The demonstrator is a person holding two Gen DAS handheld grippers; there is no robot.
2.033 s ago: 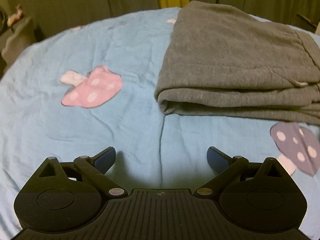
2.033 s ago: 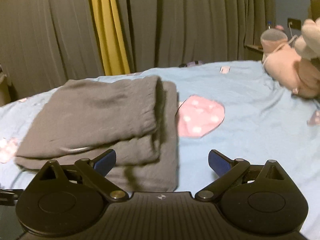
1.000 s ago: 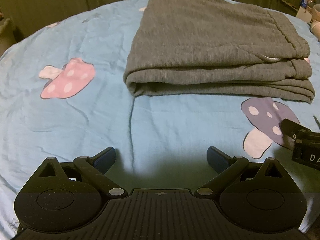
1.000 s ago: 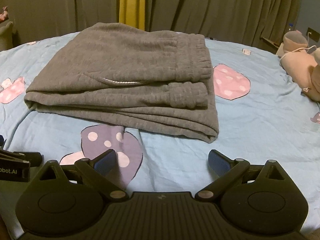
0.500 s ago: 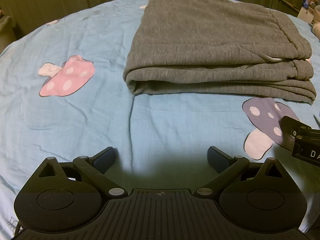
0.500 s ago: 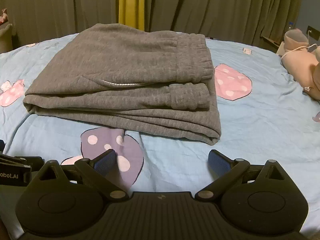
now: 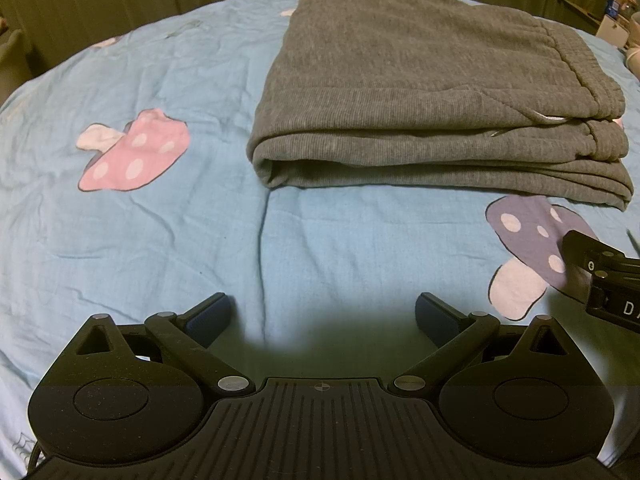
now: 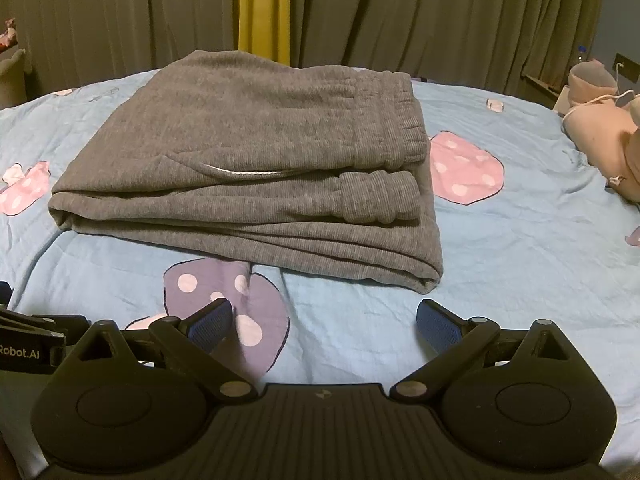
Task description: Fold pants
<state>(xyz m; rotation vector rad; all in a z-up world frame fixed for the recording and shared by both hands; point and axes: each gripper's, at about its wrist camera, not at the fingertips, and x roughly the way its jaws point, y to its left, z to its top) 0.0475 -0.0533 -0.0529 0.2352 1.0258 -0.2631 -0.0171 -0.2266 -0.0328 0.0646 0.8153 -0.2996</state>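
Observation:
Grey sweatpants (image 7: 420, 92) lie folded in a flat stack on the light blue bedspread (image 7: 200, 240), waistband and cuffs toward the right. In the right wrist view the same pants (image 8: 256, 160) sit ahead with a white drawstring showing. My left gripper (image 7: 323, 314) hovers open over bare bedspread, short of the pants' folded left end, nothing between its fingers. My right gripper (image 8: 325, 322) is open too, over a purple mushroom print, a short way before the stack's near edge. Part of the right gripper's body shows at the right edge of the left wrist view.
Pink mushroom print (image 7: 136, 152) and purple mushroom print (image 8: 224, 304) mark the bedspread (image 8: 520, 280). A pink plush toy (image 8: 604, 128) lies at the far right. Grey curtains with a yellow strip (image 8: 262, 4) hang behind the bed.
Both grippers drew back from the pants and swung to face the stack; over the last half second the views have barely shifted. Both stay open.

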